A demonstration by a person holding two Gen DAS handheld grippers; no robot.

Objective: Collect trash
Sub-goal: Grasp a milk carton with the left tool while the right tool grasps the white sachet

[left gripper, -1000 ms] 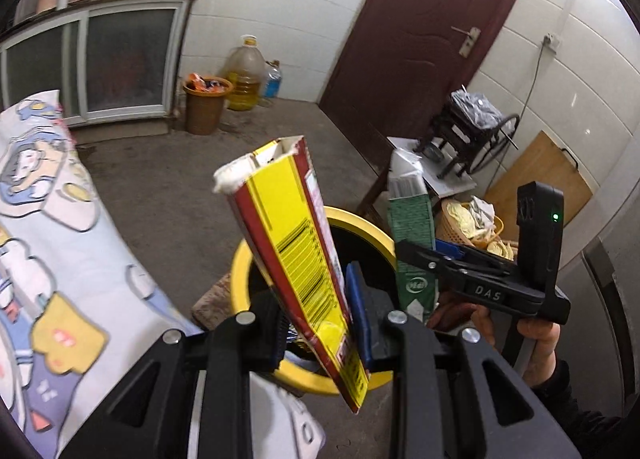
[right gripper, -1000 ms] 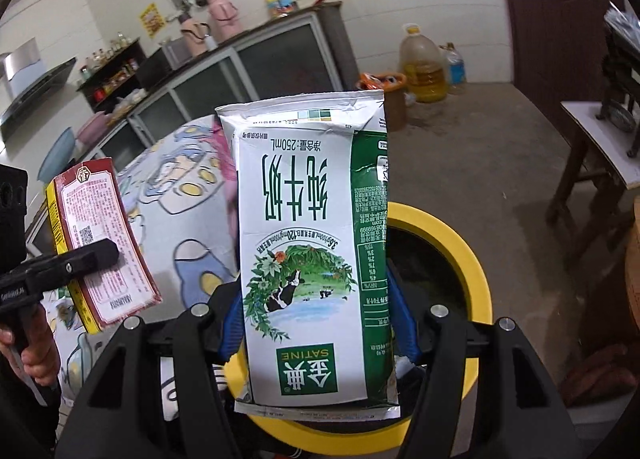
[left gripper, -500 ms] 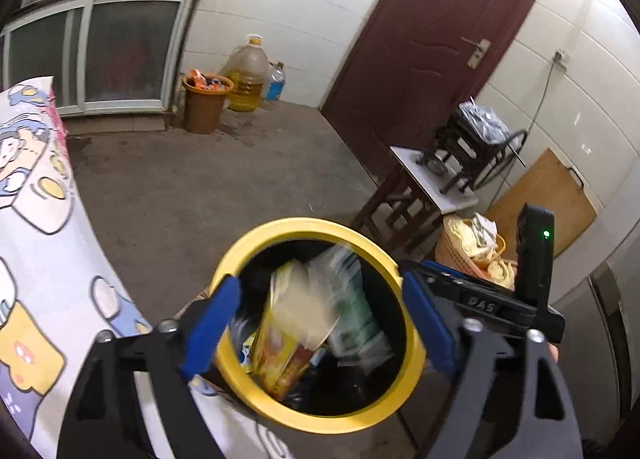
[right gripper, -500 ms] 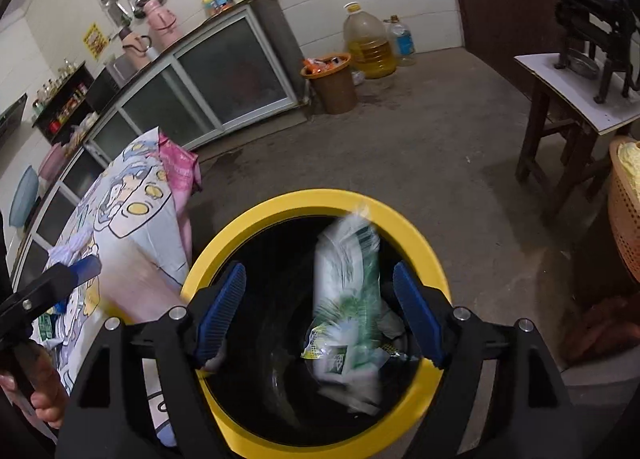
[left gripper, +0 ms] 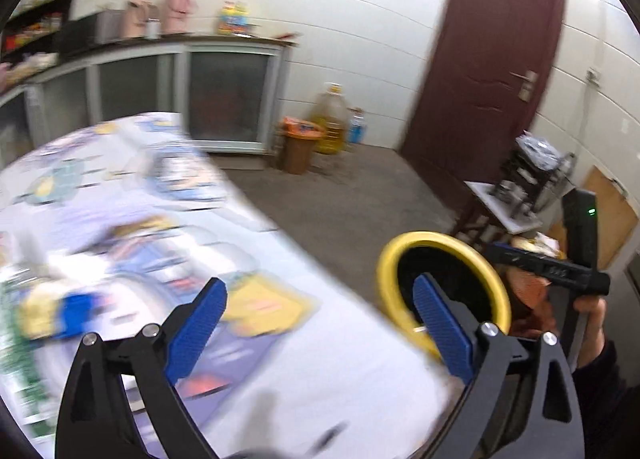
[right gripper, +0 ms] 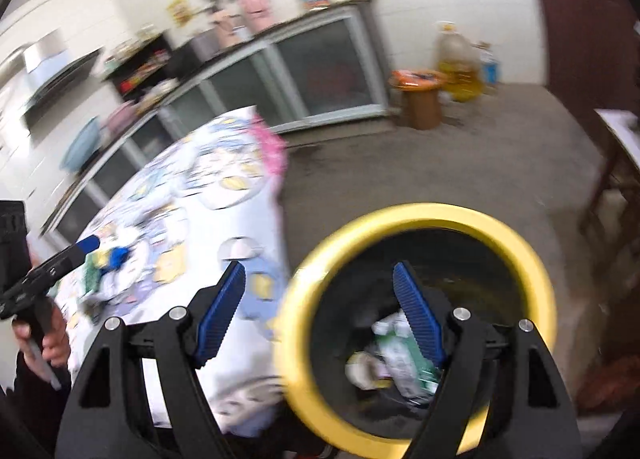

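A: Grippers — state of each?
B: Left gripper spread wide, nothing between its blue pads, over the cartoon-print tablecloth. Right gripper likewise spread and empty, one finger over the cloth, the other over the bin.
A: Location of the trash?
B: Green-and-white milk carton lies inside the yellow-rimmed bin, which stands on the floor just beside the table edge. More litter — blurred green, yellow and blue — rests on the cloth ahead of the left gripper.
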